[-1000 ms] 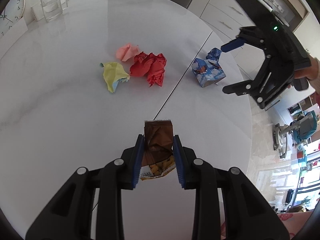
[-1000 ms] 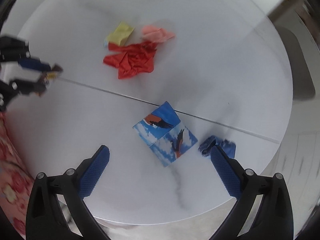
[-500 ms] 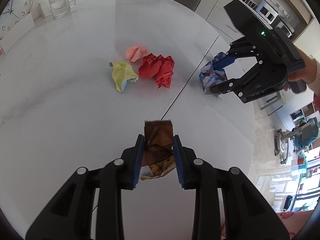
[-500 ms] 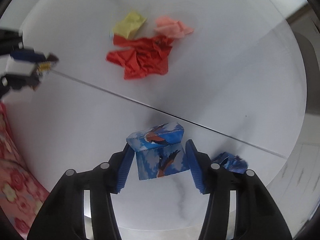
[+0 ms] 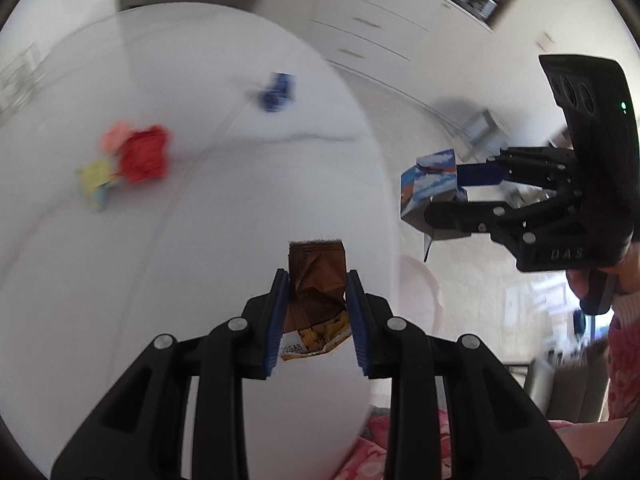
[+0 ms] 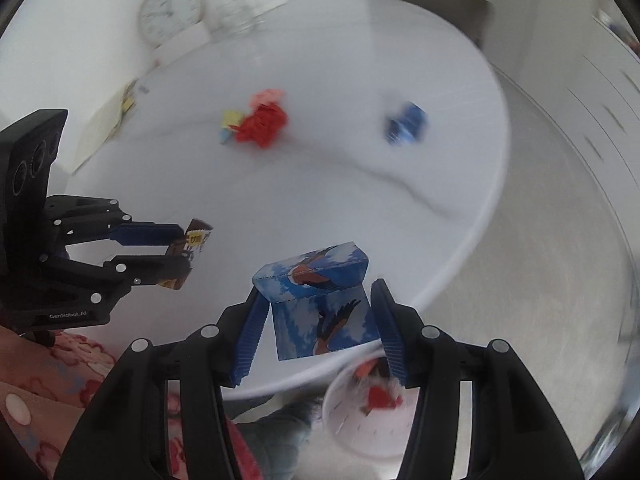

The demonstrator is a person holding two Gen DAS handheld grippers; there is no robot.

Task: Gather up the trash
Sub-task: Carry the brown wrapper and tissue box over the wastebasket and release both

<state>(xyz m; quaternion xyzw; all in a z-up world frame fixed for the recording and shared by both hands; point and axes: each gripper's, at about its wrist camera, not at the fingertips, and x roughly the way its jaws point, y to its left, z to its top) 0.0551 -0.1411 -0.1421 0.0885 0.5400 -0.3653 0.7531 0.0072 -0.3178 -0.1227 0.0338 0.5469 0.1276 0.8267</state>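
Blue printed box (image 6: 320, 300) sits clamped in right tool (image 6: 318, 322); left tool (image 5: 316, 312) pinches brown wrapper (image 5: 318, 292).

Paper wads (image 6: 260, 122) mid-table (image 6: 360, 80); bin (image 6: 360, 432) on floor below table edge.

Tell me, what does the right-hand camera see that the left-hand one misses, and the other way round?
Only the right wrist view shows the wall clock and the white bin below the table edge, with scraps inside. Only the left wrist view shows the drawer cabinets. Both show the white table, the red paper wad, the blue scrap, the left gripper clamping the brown wrapper and the right gripper clamping the blue bird-print box.
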